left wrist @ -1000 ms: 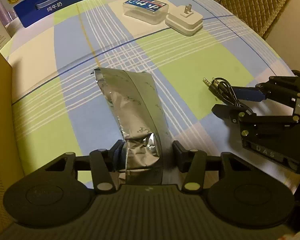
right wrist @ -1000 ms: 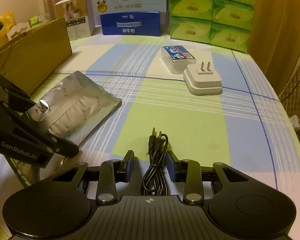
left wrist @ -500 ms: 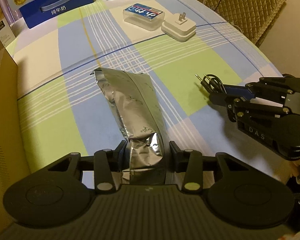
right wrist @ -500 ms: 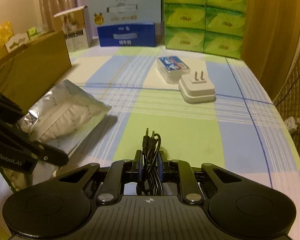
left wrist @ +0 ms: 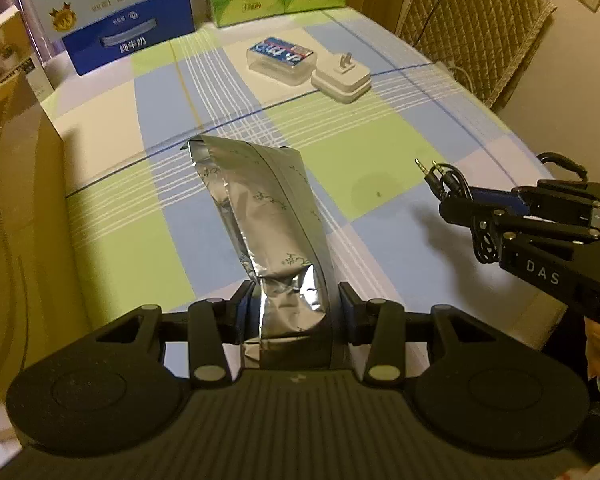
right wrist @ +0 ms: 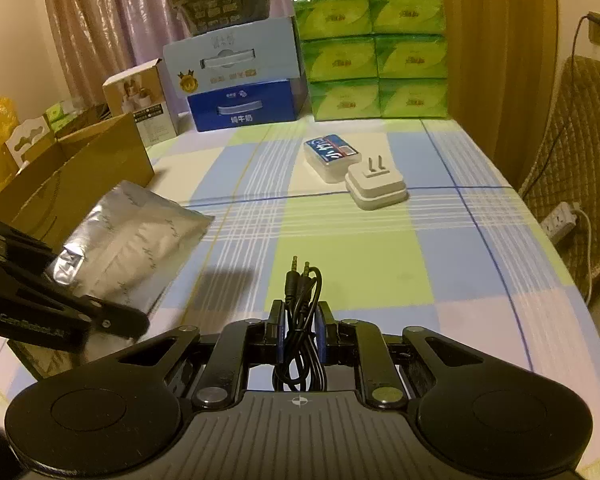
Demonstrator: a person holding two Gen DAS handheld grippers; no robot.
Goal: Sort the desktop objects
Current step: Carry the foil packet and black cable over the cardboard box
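Left gripper (left wrist: 296,306) jaws clamped on the crumpled near end of a silver foil pouch (left wrist: 260,208), lifted clear above the checked desk (left wrist: 360,148). Right gripper (right wrist: 299,326) jaws pinched shut on a coiled black audio cable (right wrist: 302,296), 2 plugs pointing forward. Farther out on the desk: a clear plastic box (right wrist: 330,156) touching a white plug adapter (right wrist: 376,186). Cardboard box (right wrist: 72,176) at the left edge.

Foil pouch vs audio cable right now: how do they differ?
The foil pouch is silver, flat and wide; the audio cable is black, thin and coiled. The left gripper grips the pouch by one crumpled end; the right gripper pinches the cable mid-bundle. Both look lifted off the tablecloth.
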